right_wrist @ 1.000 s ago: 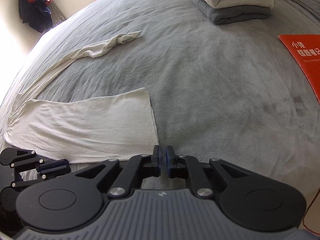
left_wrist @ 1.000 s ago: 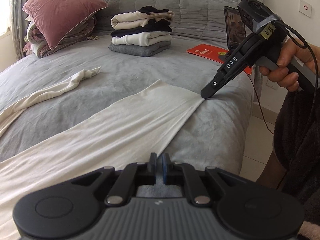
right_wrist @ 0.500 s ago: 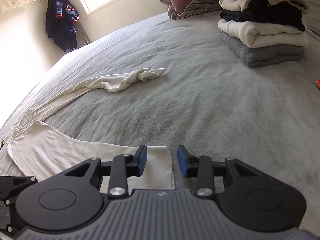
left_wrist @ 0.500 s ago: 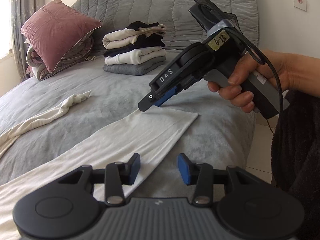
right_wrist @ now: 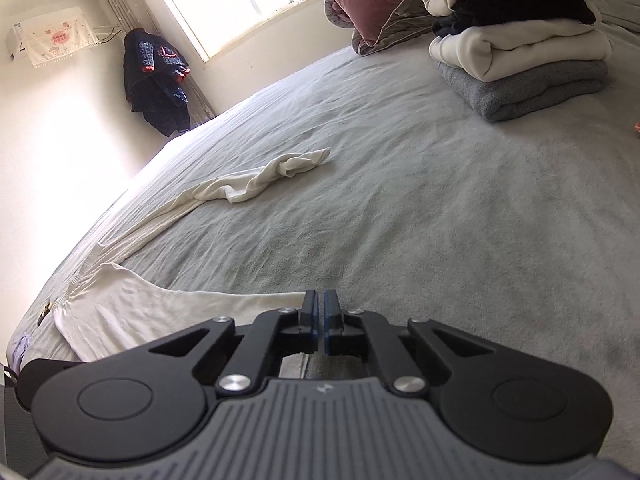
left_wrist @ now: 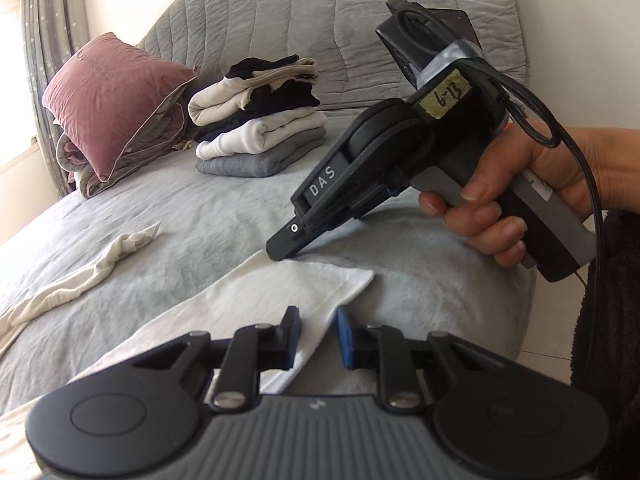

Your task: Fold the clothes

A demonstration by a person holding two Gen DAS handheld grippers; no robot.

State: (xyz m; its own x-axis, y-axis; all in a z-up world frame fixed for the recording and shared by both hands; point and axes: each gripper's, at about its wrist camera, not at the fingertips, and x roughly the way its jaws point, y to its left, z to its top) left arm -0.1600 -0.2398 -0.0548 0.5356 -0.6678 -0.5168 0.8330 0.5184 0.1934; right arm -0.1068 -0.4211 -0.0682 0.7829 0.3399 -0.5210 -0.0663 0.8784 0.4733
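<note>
Cream garment (left_wrist: 248, 304) laid flat along the near edge of a grey bed (left_wrist: 220, 216), one square end close to the bed's near corner. Second long part of the same garment (left_wrist: 120, 248) twisted and crumpled further in toward the middle of the bed.

Left gripper (left_wrist: 318, 336) low over the bed's near edge, jaws just closing but with a narrow gap showing, blue pads (left_wrist: 294, 336) either side of the garment's side edge and not pressing on it.

Right gripper (left_wrist: 280, 254), held in a hand (left_wrist: 520, 200) above the bed's near corner, angled down with its tip touching the far corner of the garment's end. From its own camera, right gripper (right_wrist: 320, 308) with jaws just brought together, only a thin slit between the pads, garment edge (right_wrist: 140, 312) running up to the tips; cannot tell whether fabric is pinched between them.

Stack of folded clothes (left_wrist: 260, 128) in grey, white, black and beige at the head of the bed, against the quilted headboard (left_wrist: 320, 20). Pink pillow (left_wrist: 112, 100) propped on folded bedding beside it, toward the bed's window side. Dark jacket (right_wrist: 156, 76) hanging in the room's corner beyond the bed, beside a bright window (right_wrist: 240, 0).
</note>
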